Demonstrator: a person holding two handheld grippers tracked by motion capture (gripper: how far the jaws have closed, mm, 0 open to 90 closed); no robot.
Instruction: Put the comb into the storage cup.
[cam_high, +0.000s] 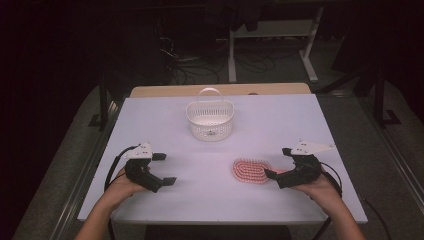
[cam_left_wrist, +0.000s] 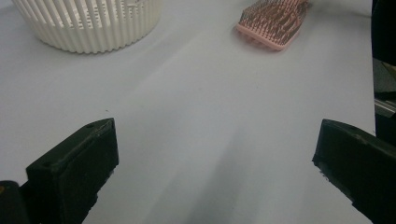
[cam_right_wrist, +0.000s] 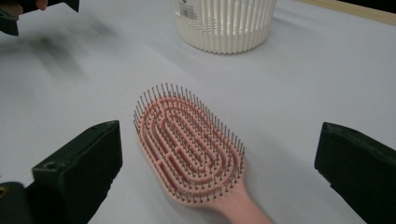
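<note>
A pink hairbrush (cam_high: 251, 170) lies bristles up on the white table (cam_high: 165, 125), right of centre. My right gripper (cam_high: 280, 162) is open, its jaws standing wide on either side of the brush's handle end without touching it. In the right gripper view the hairbrush (cam_right_wrist: 189, 144) lies between the two black jaws with its handle running toward the camera. My left gripper (cam_high: 165, 168) rests open at the front left with nothing between its jaws. From the left gripper view the hairbrush (cam_left_wrist: 273, 21) lies far off at the top.
A white slatted basket (cam_high: 210, 118) with an upright handle stands at the back middle of the table; the same basket (cam_left_wrist: 88, 21) is at the top left of the left gripper view and the basket (cam_right_wrist: 224, 21) at the top of the right gripper view. Table legs and cables lie beyond the far edge.
</note>
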